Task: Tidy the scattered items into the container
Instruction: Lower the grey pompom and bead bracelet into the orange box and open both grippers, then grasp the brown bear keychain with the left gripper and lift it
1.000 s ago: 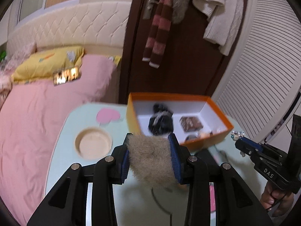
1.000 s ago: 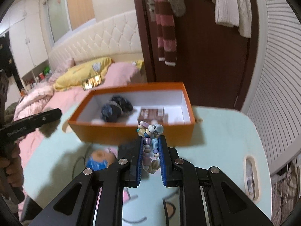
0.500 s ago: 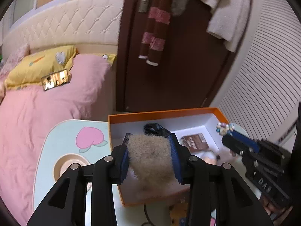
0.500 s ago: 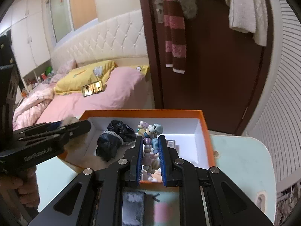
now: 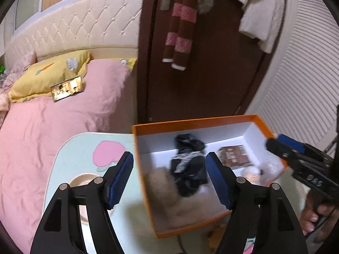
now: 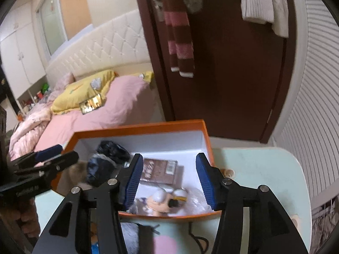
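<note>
The orange box (image 5: 190,123) with a white inside stands on the pale green table (image 5: 80,146). My left gripper (image 5: 172,178) is open over its near left part, and the tan fur piece (image 5: 169,194) lies blurred in the box below it. My right gripper (image 6: 168,178) is open over the box (image 6: 139,129). Inside I see a black bundle (image 6: 106,163), a brown packet (image 6: 161,169) and a small doll figure (image 6: 163,201). The bead string is not clearly visible. The right gripper also shows at the right edge of the left wrist view (image 5: 284,148).
A bed with pink cover (image 5: 53,127) lies left of the table. A dark door (image 5: 211,74) with hanging scarf and clothes stands behind the box. A black cable (image 6: 197,237) and a dark item (image 6: 135,237) lie on the table in front of the box.
Both grippers have opened. The tan fur piece has dropped from the left gripper into the box, and the bead string has left the right gripper.
</note>
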`<state>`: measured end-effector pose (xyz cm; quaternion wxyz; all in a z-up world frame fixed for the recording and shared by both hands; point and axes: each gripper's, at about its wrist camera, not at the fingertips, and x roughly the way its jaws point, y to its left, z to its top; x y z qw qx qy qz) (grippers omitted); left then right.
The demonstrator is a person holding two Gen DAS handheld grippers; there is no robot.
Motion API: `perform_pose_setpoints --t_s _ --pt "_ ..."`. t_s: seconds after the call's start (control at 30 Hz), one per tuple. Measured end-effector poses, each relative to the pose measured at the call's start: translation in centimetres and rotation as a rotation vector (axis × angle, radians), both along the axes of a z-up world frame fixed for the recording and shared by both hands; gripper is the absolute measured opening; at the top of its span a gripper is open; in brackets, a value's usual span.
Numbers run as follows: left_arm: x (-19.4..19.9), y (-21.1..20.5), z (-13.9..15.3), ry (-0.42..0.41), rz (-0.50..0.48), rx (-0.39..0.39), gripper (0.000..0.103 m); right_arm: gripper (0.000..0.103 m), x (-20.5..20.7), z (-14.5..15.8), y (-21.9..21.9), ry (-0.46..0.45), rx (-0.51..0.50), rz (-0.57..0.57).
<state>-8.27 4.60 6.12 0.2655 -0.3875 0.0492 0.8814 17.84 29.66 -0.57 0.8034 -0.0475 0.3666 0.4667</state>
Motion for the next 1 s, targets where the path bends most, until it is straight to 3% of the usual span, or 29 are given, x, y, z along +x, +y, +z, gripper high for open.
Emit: perform_pose_setpoints --t_s 0.13,0.23,0.4,0.57,0.77,0.87,1.0 --pt "-1.8 -1.3 -1.5 -0.058 0.054 -0.012 0.071 0.051 -0.3 -1.0 -0.5 0.053 -0.025 0.018" --pt "-2.5 -2.1 -2.2 -0.082 0.073 -0.007 0.071 0.051 -1.5 -1.2 -0.6 0.025 -0.06 0.023" --pt "-1.8 -2.4 -2.0 -0.067 0.057 0.006 0.071 0.051 -2.3 -1.1 -0.7 0.057 -0.045 0.057" --pt "0.2 -3.1 -0.3 0.009 0.024 0.033 0.071 0.051 -2.8 -0.7 -0.9 -0.05 -0.061 0.036" --pt "4.2 -4.0 -0.2 -0.017 -0.128 0.101 0.071 0.051 -3.4 1.6 -2.9 -0.076 0.055 0.038" --pt "6.9 -3.3 -1.1 -0.045 -0.2 0.079 0.071 0.051 -4.7 2.5 -3.8 -0.083 0.081 0.072" --pt "9.5 -1.5 -2.6 -0.058 -0.247 0.029 0.071 0.05 -5.7 1.5 -4.8 -0.038 0.064 0.084"
